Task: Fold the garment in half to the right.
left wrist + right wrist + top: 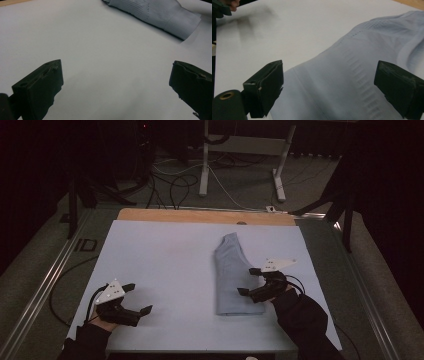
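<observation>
A folded pale blue garment (232, 275) lies lengthwise on the right half of the white table cover (170, 265). My right gripper (248, 281) hovers open over the garment's near right edge, and the fabric (352, 75) spreads between its wide-apart jaws. My left gripper (138, 297) is open above the bare cover at the front left, well away from the garment. In the left gripper view the garment (155, 15) sits at the far top right and nothing lies between the jaws.
The wooden table edge (205, 216) shows past the cover at the back. Beyond it, white table legs (204, 165) and loose cables (175, 185) stand on the dark floor. A metal rail (45, 285) runs along the left side.
</observation>
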Motion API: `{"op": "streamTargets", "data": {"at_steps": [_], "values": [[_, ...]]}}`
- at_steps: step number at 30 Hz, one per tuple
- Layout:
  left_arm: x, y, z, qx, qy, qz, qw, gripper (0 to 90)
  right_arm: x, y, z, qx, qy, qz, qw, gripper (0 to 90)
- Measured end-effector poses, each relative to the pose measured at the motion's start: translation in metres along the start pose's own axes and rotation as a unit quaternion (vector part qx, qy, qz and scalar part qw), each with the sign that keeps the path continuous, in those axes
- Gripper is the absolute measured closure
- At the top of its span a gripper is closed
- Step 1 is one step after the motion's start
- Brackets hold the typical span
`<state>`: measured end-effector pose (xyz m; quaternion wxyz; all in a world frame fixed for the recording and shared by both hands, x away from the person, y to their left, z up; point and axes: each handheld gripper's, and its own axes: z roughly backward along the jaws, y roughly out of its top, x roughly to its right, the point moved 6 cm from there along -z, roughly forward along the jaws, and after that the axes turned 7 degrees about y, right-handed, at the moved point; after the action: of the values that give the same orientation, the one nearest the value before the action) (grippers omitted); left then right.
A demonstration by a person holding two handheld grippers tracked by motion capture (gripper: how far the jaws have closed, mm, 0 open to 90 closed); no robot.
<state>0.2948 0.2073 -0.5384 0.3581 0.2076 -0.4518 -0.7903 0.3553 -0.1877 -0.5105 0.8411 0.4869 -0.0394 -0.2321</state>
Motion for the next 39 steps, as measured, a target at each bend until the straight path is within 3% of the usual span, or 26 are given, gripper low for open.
{"op": "streamTargets", "data": {"at_steps": [9, 13, 24, 32, 39], "values": [[-0.001, 0.0, 0.0, 0.0, 0.005, -0.001, 1.0, 0.4, 0.009, -0.021, 0.022, 0.02, -0.031, -0.007, 0.9993, 8.9], [0.0, 0.0, 0.0, 0.0, 0.002, -0.005, 1.0, 0.4, 0.015, -0.033, 0.03, 0.016, -0.055, -0.013, 0.9983, 8.8], [0.002, -0.001, 0.001, 0.004, -0.006, -0.009, 0.9999, 0.4, 0.013, -0.068, 0.038, 0.008, -0.07, -0.051, 0.9962, 8.8], [0.003, -0.003, -0.001, -0.001, -0.003, -0.009, 0.9999, 0.4, 0.007, -0.082, 0.043, 0.005, -0.093, -0.05, 0.9944, 8.8], [0.004, -0.003, -0.002, -0.002, -0.004, -0.011, 0.9999, 0.4, 0.006, -0.081, 0.041, 0.007, -0.101, -0.043, 0.994, 8.9]]}}
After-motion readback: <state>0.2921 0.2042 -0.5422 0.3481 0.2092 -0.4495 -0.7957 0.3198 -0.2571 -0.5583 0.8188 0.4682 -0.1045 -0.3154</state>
